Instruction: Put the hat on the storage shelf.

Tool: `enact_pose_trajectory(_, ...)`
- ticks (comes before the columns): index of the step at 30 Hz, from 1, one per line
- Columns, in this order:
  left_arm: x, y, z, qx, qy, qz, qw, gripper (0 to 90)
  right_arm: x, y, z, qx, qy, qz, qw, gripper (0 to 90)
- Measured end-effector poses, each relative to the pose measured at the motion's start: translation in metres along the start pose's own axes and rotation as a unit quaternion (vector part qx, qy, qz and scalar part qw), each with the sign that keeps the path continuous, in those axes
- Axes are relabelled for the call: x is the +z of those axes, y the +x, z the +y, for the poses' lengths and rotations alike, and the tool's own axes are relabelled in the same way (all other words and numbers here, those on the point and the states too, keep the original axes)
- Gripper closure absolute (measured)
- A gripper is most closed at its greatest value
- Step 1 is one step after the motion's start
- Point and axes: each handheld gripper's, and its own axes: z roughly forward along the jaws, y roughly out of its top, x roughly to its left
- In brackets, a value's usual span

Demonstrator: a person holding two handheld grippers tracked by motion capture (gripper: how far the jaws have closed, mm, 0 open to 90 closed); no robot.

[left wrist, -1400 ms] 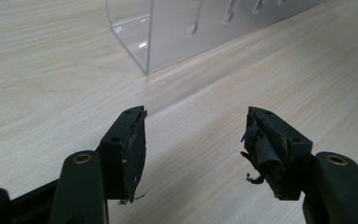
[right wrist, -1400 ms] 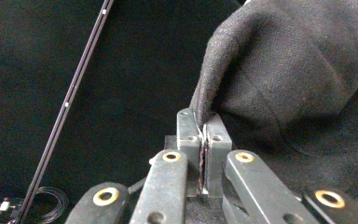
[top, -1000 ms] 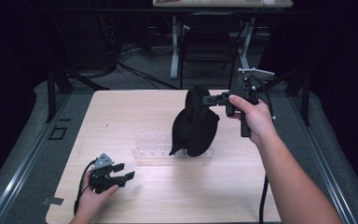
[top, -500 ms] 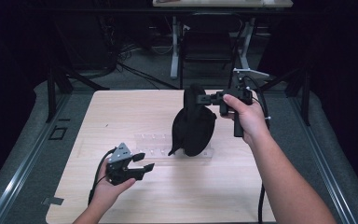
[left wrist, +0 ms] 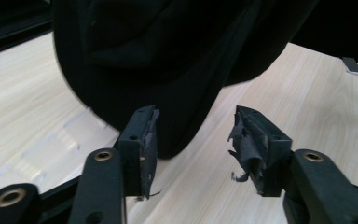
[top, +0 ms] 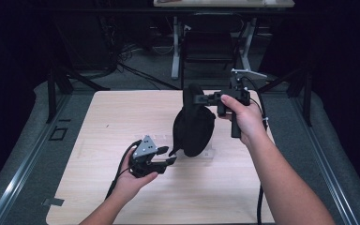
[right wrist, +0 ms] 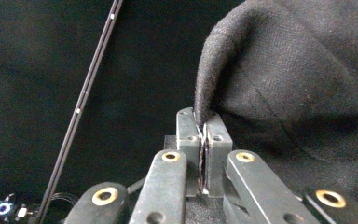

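Note:
A black cloth (top: 194, 129) hangs over the wooden table (top: 117, 112), its lower end close to the tabletop. My right gripper (top: 194, 99) is shut on its top edge, and the right gripper view shows a fold of the cloth (right wrist: 298, 84) pinched between the pads of that gripper (right wrist: 204, 121). My left gripper (top: 168, 156) sits low at the cloth's bottom left. Its jaws have just been closing. In the left gripper view the cloth's lower tip (left wrist: 168, 56) hangs just beyond the gap of the left gripper (left wrist: 193, 140), and the worn pads (left wrist: 249, 140) do not touch it.
A clear plastic piece (top: 209, 153) lies flat on the table under the cloth, also seen as the clear plastic piece (left wrist: 60, 140). Beyond the far edge stand a dark chair (top: 208, 47) and desk legs (top: 174, 47). Grey floor and metal rails run along both sides.
The left hand has moved right and up from the table's near left to the cloth's lower end, and its jaws stand narrower. The right hand has held the cloth in place.

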Motion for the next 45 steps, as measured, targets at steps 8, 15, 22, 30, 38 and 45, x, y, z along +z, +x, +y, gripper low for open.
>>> enact_pose_trajectory(8, 0.014, -0.004, 0.004, 0.021, 0.016, 0.029, 0.9992, 75.0, 0.0, -0.003, -0.001, 0.006, -0.003, 0.007, 1.0, 87.9)
enact_pose_trajectory(15, 0.013, -0.006, 0.002, 0.041, 0.012, 0.042, 0.9982, 80.4, 0.0, -0.002, -0.002, 0.009, -0.008, 0.007, 0.9999, 87.4)
enact_pose_trajectory(22, 0.012, -0.006, 0.001, 0.039, 0.011, 0.048, 0.998, 81.7, 0.0, 0.001, -0.003, -0.003, -0.008, 0.001, 1.0, 82.8)
enact_pose_trajectory(30, 0.01, -0.004, 0.0, 0.034, 0.01, 0.055, 0.9979, 82.8, -0.01, 0.008, -0.005, -0.024, -0.025, -0.004, 0.9994, 75.4)
enact_pose_trajectory(38, 0.004, 0.0, -0.005, 0.037, 0.012, 0.065, 0.9971, 84.6, -0.021, 0.005, -0.006, -0.028, -0.033, -0.009, 0.999, 74.9)
enact_pose_trajectory(45, 0.002, 0.003, -0.015, 0.03, 0.012, 0.062, 0.9975, 84.6, -0.03, 0.002, -0.011, -0.028, -0.038, -0.012, 0.9988, 75.6)
